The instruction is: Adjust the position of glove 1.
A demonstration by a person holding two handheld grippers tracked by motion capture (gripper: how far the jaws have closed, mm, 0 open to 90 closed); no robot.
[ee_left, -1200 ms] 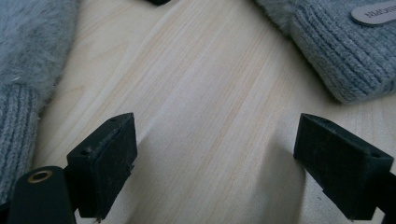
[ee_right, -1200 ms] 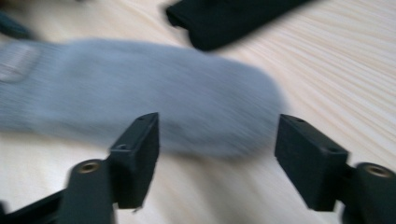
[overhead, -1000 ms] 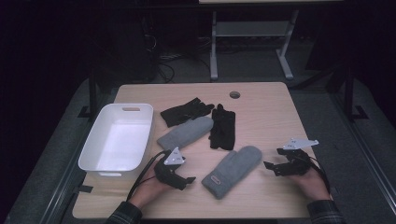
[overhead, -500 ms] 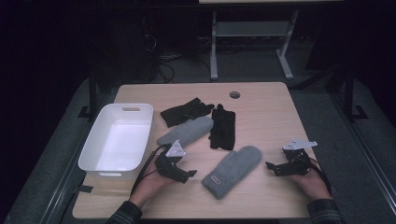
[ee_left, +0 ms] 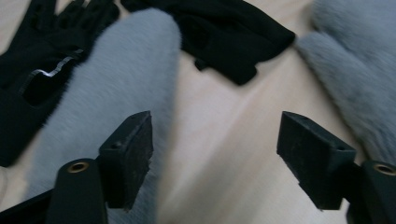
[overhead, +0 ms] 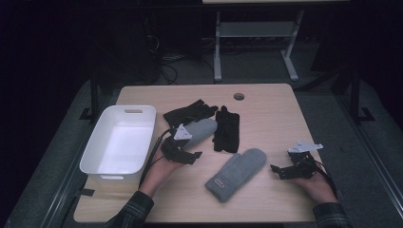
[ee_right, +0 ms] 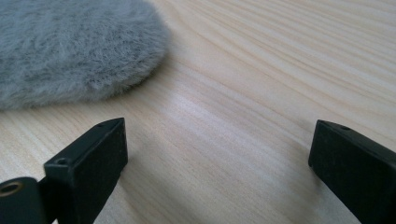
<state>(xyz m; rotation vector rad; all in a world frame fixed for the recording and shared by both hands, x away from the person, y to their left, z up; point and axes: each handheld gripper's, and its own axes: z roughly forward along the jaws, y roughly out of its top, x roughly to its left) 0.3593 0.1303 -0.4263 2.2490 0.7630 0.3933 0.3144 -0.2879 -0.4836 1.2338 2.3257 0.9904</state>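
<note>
Two grey fuzzy mittens lie on the wooden table (overhead: 266,107). The far mitten (overhead: 202,129) (ee_left: 112,79) rests beside two black gloves (overhead: 190,113) (overhead: 227,129). The near mitten (overhead: 237,173) (ee_right: 70,46) lies in the middle front. My left gripper (overhead: 187,149) (ee_left: 215,158) hovers at the far mitten's cuff end. Its jaws have just been closing but stand apart, one over the mitten's edge, with bare table between them. My right gripper (overhead: 281,164) (ee_right: 215,158) sits low to the right of the near mitten. It is open, has just widened a little, and has only wood between its jaws.
A white plastic bin (overhead: 142,114) stands at the table's left side, close to my left hand. A round cable hole (overhead: 238,96) sits near the far edge. A metal stand (overhead: 252,33) and cables lie on the dark floor beyond.
My left gripper has lifted and moved away from me, up to the far grey mitten, and its jaws have narrowed. The right hand has hardly moved.
</note>
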